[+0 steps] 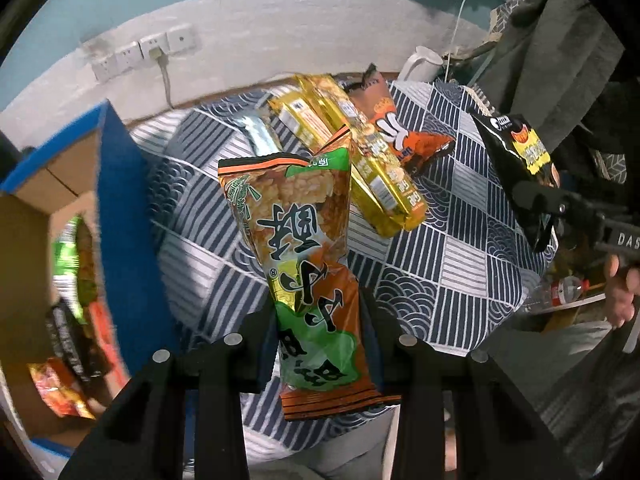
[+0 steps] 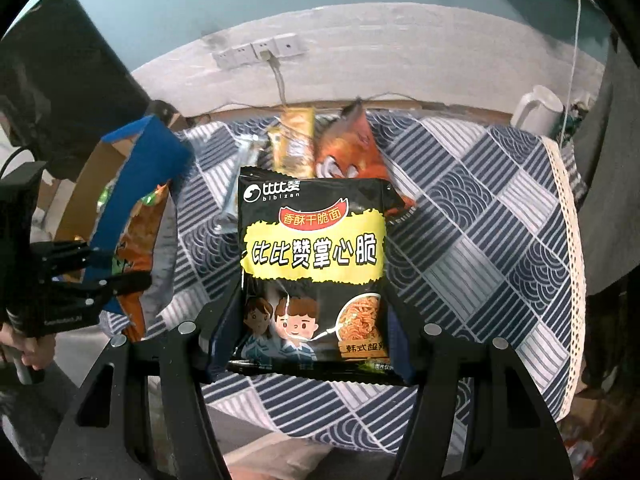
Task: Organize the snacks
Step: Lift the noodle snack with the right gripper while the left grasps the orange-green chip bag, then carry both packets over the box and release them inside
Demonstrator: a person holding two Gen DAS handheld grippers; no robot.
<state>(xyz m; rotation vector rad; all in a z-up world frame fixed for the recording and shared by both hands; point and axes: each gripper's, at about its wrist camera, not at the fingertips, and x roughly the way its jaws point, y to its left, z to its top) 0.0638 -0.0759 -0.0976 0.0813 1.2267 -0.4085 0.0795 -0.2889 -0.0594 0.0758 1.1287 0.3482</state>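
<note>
My left gripper [image 1: 318,320] is shut on a green and orange rice-cracker bag [image 1: 304,240], held above the patterned tablecloth [image 1: 460,248]. My right gripper [image 2: 312,320] is shut on a black noodle-snack bag [image 2: 312,256] with a yellow label, held over the table. The right gripper and its black bag [image 1: 516,160] also show at the right of the left wrist view. The left gripper [image 2: 100,280] with its bag [image 2: 140,248] shows at the left of the right wrist view. Yellow snack packs [image 1: 360,160], an orange bag [image 1: 400,132] and a silver pack [image 1: 260,132] lie at the table's back.
An open cardboard box with blue flaps [image 1: 116,184] stands at the left and holds several snack bags [image 1: 72,280]. A white kettle [image 2: 536,108] stands at the back right corner. Wall sockets with a cable [image 2: 260,54] are behind the table.
</note>
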